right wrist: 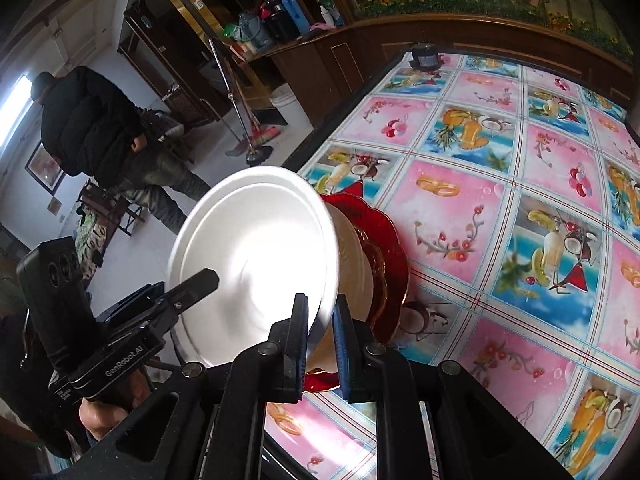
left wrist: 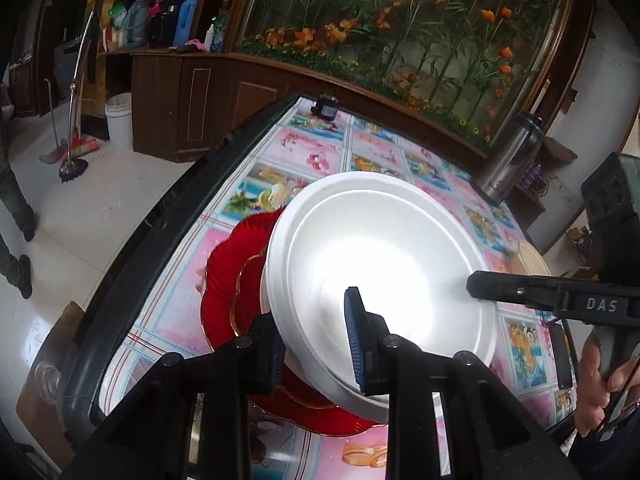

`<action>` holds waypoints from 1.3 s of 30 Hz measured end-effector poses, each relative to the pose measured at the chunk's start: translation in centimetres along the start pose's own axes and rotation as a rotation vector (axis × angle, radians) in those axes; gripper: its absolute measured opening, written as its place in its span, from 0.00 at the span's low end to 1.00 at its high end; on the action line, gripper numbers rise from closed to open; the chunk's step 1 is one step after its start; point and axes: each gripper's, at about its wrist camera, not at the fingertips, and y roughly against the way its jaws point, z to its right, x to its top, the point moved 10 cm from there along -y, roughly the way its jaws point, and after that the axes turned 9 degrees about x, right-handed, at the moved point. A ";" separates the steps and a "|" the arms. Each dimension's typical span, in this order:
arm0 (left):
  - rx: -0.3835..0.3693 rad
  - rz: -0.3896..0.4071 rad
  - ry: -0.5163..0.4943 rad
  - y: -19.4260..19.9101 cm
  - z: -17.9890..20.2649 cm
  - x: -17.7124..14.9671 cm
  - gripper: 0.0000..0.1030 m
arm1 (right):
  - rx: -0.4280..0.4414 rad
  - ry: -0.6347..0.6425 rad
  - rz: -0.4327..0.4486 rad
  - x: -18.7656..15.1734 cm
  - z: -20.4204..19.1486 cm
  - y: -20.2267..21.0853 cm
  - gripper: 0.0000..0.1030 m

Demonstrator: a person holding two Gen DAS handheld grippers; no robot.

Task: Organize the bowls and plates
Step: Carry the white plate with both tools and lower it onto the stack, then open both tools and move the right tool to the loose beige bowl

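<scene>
Both grippers carry the white bowl over the red plate

Left gripper (left wrist: 316, 344) and right gripper (right wrist: 322, 344) each clench the white bowl's (left wrist: 384, 264) rim on opposite sides, apparently to steady it above the red plate (left wrist: 228, 276) by the table's (right wrist: 500, 184) near left edge.

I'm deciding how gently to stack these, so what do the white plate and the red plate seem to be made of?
white plate: probably foam or matte plastic; dull, thick-rimmed, no sharp reflections. red plate: likely glass or glossy clear plastic; translucent ribbed scalloped rim, gold band, bright glints. Both grippers pinch the white plate's rim.
</scene>
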 end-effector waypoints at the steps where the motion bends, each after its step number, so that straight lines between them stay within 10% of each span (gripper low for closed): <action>1: 0.005 -0.005 0.001 -0.3 -0.1 -0.1 0.24 | -0.003 -0.004 -0.003 -0.1 0.2 -0.1 0.13; 27: 0.084 0.181 0.029 5.3 -0.9 2.8 0.67 | -0.002 -0.018 0.152 -0.3 2.4 5.6 0.26; 33: 0.024 0.273 -0.070 8.6 4.1 3.6 0.75 | -0.064 -0.102 0.228 -1.0 7.3 9.7 0.26; 39: -0.137 0.196 -0.215 6.7 13.5 1.4 0.76 | -0.234 -0.221 0.319 -1.8 15.7 15.1 0.25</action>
